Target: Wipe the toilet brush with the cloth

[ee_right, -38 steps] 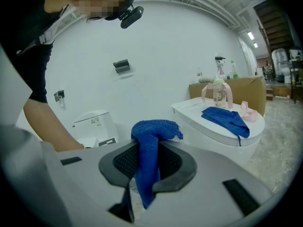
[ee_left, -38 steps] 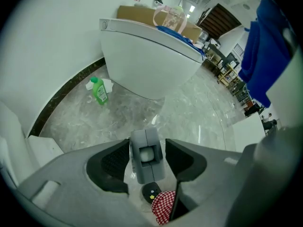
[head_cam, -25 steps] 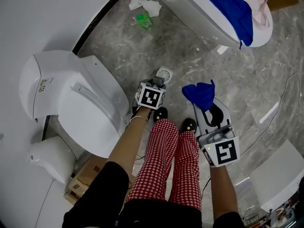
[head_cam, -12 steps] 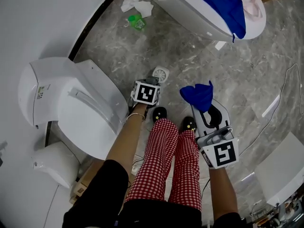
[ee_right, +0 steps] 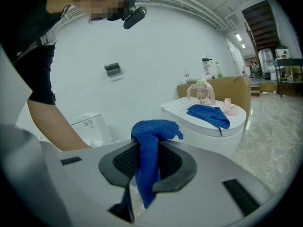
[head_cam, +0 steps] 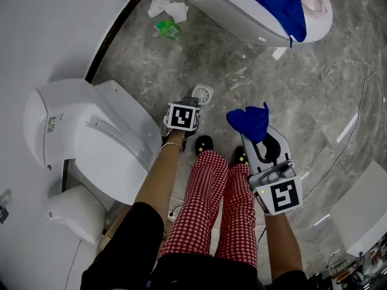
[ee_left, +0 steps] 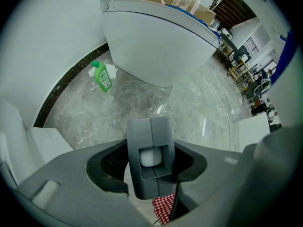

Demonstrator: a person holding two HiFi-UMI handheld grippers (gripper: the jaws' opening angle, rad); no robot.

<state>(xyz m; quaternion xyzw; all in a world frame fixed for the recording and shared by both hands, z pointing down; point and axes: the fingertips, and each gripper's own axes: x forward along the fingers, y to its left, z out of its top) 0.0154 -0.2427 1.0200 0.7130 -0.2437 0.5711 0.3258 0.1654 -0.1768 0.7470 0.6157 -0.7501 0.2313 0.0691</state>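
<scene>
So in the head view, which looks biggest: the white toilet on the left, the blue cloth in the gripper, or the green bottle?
1. white toilet
2. blue cloth, though it sits nearer the camera than the bottle
3. green bottle

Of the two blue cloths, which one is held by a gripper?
The blue cloth pinched in the right gripper's jaws. The other blue cloth lies spread on the white toilet lid, away from both grippers.
</scene>
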